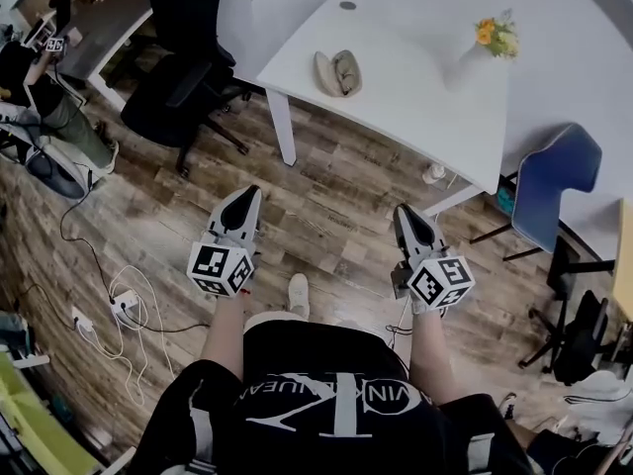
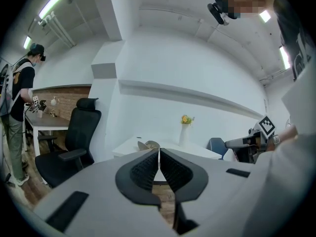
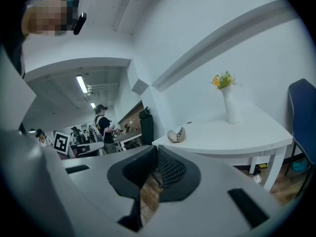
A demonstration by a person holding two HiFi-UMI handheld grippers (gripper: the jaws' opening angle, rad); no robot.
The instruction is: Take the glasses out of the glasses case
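Observation:
An open beige glasses case [image 1: 338, 73] lies on the white table [image 1: 396, 97], with something dark inside it; it also shows as the glasses case [image 3: 176, 135] in the right gripper view and the glasses case [image 2: 148, 145] in the left gripper view. My left gripper [image 1: 249, 195] and right gripper [image 1: 406, 213] are held over the wooden floor, well short of the table, both pointing toward it. Both have their jaws together with nothing between them. In their own views the left gripper [image 2: 158, 154] and right gripper [image 3: 155, 154] appear shut and empty.
A white vase with orange flowers [image 1: 492, 40] stands at the table's right end. A black office chair [image 1: 183, 57] is left of the table, a blue chair [image 1: 554, 181] at its right. Cables and a power strip [image 1: 119, 305] lie on the floor at left. A person [image 2: 19, 112] stands at a far desk.

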